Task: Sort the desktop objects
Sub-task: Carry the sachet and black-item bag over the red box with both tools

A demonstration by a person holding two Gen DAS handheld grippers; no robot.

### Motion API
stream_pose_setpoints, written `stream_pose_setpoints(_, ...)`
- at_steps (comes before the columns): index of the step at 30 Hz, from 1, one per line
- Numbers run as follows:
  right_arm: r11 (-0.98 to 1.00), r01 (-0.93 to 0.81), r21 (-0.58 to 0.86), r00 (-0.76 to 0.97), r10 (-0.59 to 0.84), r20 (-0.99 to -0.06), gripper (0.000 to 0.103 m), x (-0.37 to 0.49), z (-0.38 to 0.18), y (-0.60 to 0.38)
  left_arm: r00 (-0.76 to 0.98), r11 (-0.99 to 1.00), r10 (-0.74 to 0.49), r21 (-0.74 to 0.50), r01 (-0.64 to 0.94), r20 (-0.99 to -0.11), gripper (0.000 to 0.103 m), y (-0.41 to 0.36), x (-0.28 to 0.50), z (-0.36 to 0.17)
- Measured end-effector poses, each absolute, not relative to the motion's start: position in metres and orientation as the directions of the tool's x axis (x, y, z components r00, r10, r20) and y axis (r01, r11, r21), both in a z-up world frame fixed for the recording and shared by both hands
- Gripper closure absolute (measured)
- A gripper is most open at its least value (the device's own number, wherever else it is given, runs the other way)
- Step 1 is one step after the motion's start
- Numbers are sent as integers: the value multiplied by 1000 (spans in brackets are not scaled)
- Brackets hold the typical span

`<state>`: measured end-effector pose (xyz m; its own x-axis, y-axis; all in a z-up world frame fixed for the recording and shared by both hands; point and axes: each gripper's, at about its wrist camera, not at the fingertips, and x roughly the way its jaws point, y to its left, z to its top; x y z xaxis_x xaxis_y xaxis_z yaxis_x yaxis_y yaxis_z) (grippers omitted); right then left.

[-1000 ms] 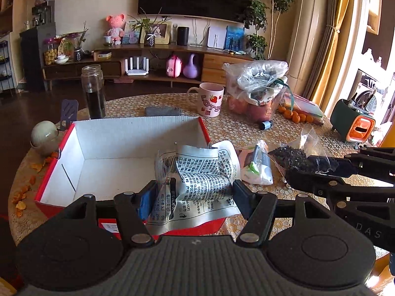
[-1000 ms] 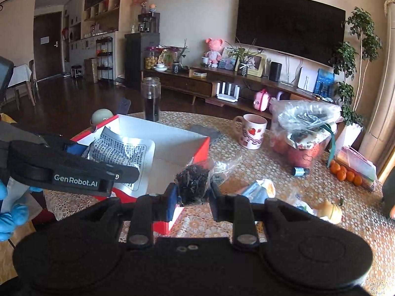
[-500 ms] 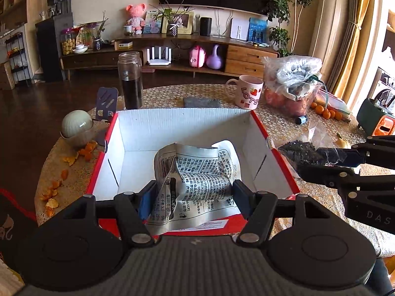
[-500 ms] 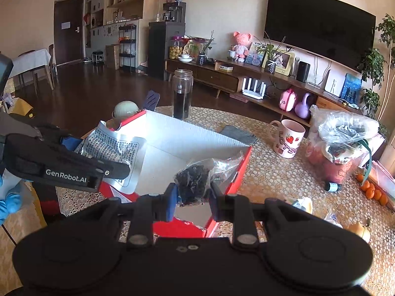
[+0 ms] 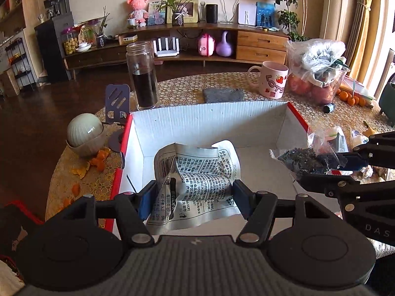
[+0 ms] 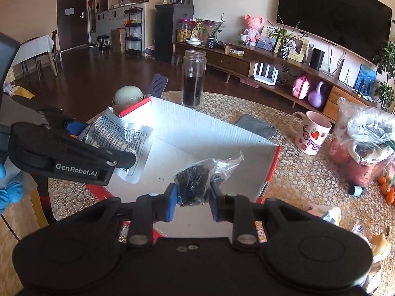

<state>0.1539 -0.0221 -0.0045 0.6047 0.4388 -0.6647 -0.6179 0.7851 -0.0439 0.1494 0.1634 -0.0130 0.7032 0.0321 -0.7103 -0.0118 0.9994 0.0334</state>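
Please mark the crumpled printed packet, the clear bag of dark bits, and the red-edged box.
Crumpled printed packet (image 5: 197, 180), left wrist view, on its printed middle.
Clear bag of dark bits (image 6: 195, 180), right wrist view, on the dark contents.
Red-edged box (image 5: 209, 120), left wrist view, on its white far wall.

Both tongs have travelled leftward across the table and slightly down, to positions over the open box. The left tongs, with the printed packet, were earlier above the box's near right corner and are now over its near middle. The right tongs, with the clear bag of dark bits, were earlier above the tablecloth outside the box's right wall; that bag now hangs inside the wall, over the white floor.
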Motion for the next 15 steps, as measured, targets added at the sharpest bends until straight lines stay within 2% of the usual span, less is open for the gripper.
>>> stream_pose_setpoints(15,786,-616,-58,576,399,-713,77,191,-38,9,635,996,47,83,27,-771,38,176,209,-42)
